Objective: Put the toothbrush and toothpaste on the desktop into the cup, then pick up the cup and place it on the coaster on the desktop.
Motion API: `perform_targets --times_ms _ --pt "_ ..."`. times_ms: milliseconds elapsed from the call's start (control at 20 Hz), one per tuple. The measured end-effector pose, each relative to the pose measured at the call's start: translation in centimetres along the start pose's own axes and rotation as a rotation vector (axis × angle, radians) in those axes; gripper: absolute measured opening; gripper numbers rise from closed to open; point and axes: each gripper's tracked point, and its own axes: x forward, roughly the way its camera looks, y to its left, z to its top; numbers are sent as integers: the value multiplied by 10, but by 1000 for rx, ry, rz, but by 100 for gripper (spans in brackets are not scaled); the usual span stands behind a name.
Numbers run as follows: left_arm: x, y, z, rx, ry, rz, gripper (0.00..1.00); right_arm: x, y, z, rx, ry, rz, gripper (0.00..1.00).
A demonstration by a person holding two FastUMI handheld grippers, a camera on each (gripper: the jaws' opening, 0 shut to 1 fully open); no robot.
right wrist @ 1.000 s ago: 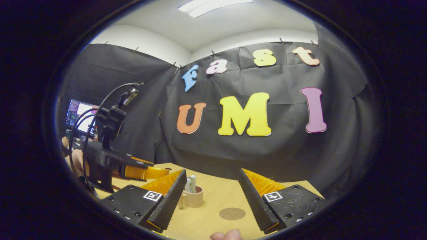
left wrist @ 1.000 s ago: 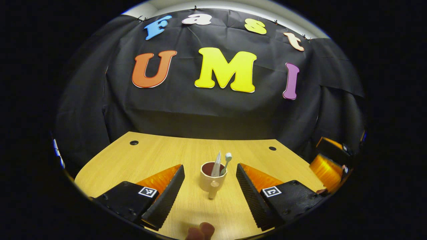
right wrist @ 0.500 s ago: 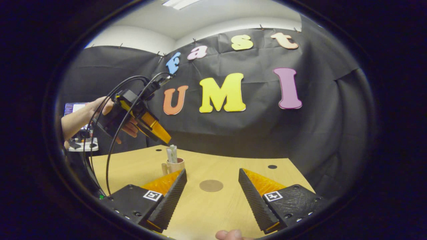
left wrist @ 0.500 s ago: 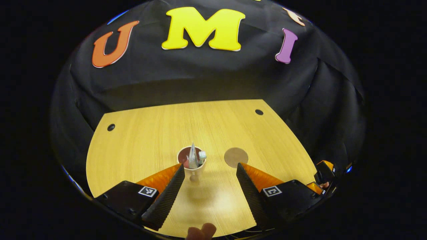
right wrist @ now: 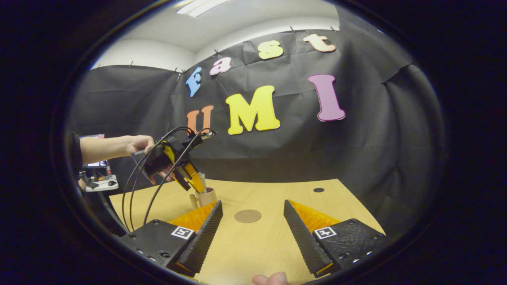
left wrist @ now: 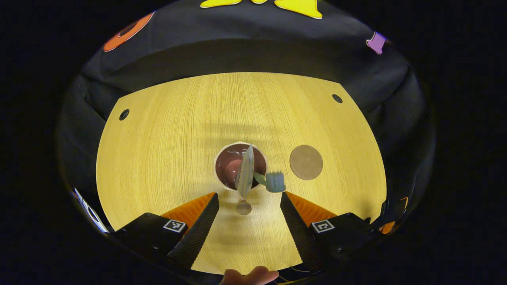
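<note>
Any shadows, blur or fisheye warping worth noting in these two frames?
Left gripper view: sharp; striped shadows cross the desktop behind the cup, and the desk edge bows strongly. Right gripper view: a ceiling light glares at the top, and the far left gripper looks slightly soft.

Tabletop [left wrist: 166, 150]: light wood grain, curved front edge. Two small dark round holes [left wrist: 124, 114] [left wrist: 337, 98] near its far corners, one to each side. Black cloth wall [right wrist: 356, 158] rising directly behind the tabletop's far edge. White ceiling with a light panel [right wrist: 198, 7] above the wall. Cluttered small white stand [right wrist: 99, 184] beyond the tabletop's left end; details too small to tell.
</note>
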Motion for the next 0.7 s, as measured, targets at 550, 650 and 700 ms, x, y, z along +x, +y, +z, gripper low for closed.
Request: perform_targets --times_ms 550,650,700 --pt "-8 -20 25 54 99 80 99 3 -22 -1 36 6 -113 94" --pt "-11 -25 34 52 116 80 99 3 -19 -4 40 15 -109 96" --pt "-12 -27 39 52 128 83 99 4 -17 -7 48 23 -103 96"
